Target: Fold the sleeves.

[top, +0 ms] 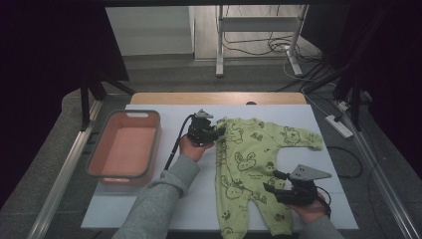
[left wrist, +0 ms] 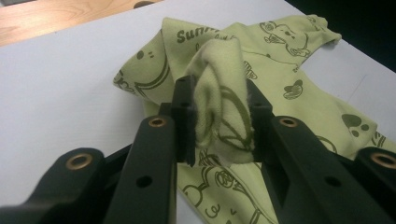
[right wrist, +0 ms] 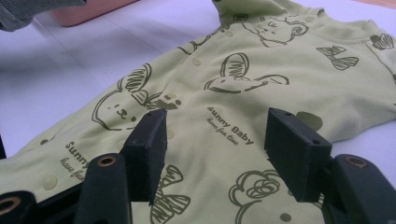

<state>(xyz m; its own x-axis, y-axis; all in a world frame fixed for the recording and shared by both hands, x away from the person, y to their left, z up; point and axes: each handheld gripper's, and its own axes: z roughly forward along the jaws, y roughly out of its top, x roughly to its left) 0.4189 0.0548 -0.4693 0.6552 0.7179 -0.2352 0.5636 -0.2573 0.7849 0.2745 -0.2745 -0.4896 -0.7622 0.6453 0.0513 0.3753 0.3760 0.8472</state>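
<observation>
Green baby romper [top: 251,164] lies flat on the white table [top: 149,209], right of the pink basin [top: 124,147]. High view takes in basin and both hands; left tool view alone shows the sleeve fold [left wrist: 223,107] bunched between the pads. Left tool [top: 215,133], at the romper's left shoulder: narrow, clamped on that fold. Right tool [top: 273,183], over the romper's right leg: jaws wide, nothing between them; contact with cloth unclear. Romper feet cut off at frame bottom
</observation>
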